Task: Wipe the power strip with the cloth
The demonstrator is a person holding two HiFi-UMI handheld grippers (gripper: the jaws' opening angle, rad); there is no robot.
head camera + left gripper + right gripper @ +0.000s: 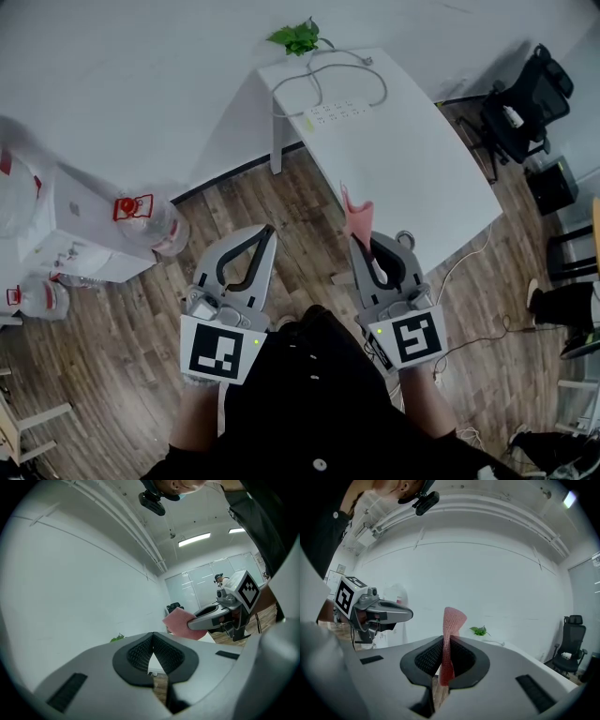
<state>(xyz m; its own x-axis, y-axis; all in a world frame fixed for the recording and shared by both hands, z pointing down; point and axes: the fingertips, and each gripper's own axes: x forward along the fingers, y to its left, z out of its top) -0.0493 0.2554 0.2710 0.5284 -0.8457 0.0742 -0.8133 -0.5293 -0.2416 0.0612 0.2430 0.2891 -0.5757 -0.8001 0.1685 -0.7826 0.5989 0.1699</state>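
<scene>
1. On the white table [422, 159], toward its far end, lies the power strip [337, 114], seemingly flat.
2. Right gripper [446, 641] clamps the pink cloth [451, 620] upright, well apart from the strip.
3. Left gripper [153, 637]: jaws meet on nothing.

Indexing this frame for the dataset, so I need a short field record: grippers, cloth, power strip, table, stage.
left gripper: shut, empty, over the wood floor
right gripper: shut on pink cloth, which sticks up out of the grip
power strip: lying flat near the far end of the white table, untouched
plant: at the table's far edge
stage: wiping not begun; both grippers are short of the strip
</scene>
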